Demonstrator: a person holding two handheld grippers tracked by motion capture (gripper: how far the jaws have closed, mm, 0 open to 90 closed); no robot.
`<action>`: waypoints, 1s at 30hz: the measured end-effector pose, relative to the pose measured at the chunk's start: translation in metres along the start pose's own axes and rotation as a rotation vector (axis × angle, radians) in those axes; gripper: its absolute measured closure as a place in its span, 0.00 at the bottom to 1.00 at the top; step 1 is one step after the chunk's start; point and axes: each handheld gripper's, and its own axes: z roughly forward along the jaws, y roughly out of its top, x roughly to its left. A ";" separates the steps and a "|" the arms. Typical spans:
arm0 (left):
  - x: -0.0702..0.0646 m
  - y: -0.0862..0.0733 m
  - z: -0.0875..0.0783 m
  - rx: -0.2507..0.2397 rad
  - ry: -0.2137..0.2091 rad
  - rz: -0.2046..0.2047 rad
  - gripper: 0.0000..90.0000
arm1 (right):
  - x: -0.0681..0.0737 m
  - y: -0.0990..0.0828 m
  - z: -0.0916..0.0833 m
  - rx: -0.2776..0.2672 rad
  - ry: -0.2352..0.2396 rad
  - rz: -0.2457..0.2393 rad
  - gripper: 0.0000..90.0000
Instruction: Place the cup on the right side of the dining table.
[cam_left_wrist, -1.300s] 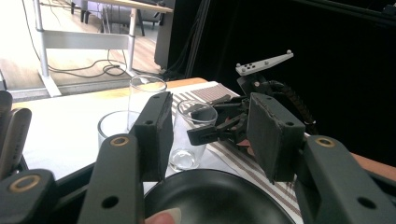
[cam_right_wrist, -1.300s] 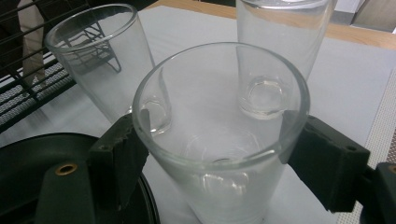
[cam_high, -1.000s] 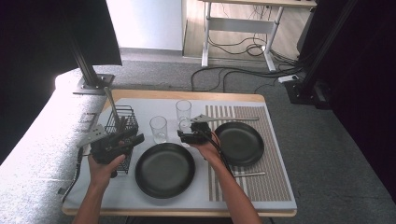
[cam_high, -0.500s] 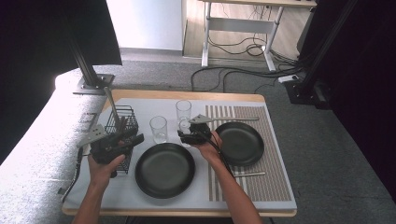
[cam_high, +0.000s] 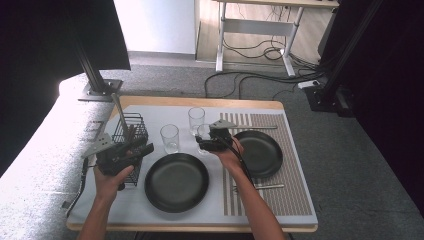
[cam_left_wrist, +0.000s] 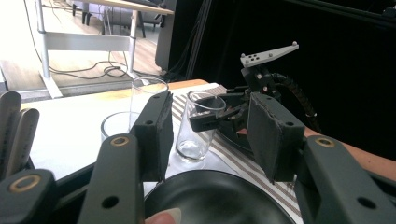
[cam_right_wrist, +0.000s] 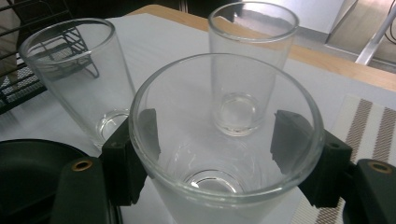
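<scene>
Clamping a clear drinking glass (cam_right_wrist: 224, 144) near its rim, the right gripper (cam_high: 207, 142) has one black jaw on each side of the wall; in the right gripper view both pads lie flush against the glass. In the left gripper view the same glass (cam_left_wrist: 198, 126) stands upright with its base on the pale mat, at the edge of the striped placemat (cam_high: 295, 195), so it is gripped but set down. No brand, label or lettering can be read on the glass, the grippers or any tableware.

Two more glasses stand close by: one (cam_high: 169, 138) toward the wire rack and one (cam_high: 196, 120) farther back, each apart from the held glass. A black plate (cam_high: 176, 181) lies on the pale mat in front of the person, and a second black plate (cam_high: 259, 152) lies on the striped placemat, just beside the right hand. A thin utensil (cam_high: 260, 187) lies on the placemat in front of that second plate.

The left gripper (cam_high: 131, 152) is held over the black wire rack (cam_high: 129, 131) at the left of the table. Its jaws stand moderately apart with nothing between them; the left gripper view shows the pads free of any object.
</scene>
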 end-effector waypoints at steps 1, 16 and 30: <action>0.000 0.000 0.000 0.001 0.000 0.000 0.56 | -0.002 0.001 -0.001 -0.002 -0.001 0.000 0.32; 0.000 -0.001 0.002 0.005 -0.003 -0.003 0.56 | -0.028 0.014 -0.009 -0.013 -0.037 0.015 0.33; 0.001 -0.001 0.000 0.002 0.000 -0.002 0.56 | -0.046 0.016 -0.007 -0.015 -0.075 0.037 0.33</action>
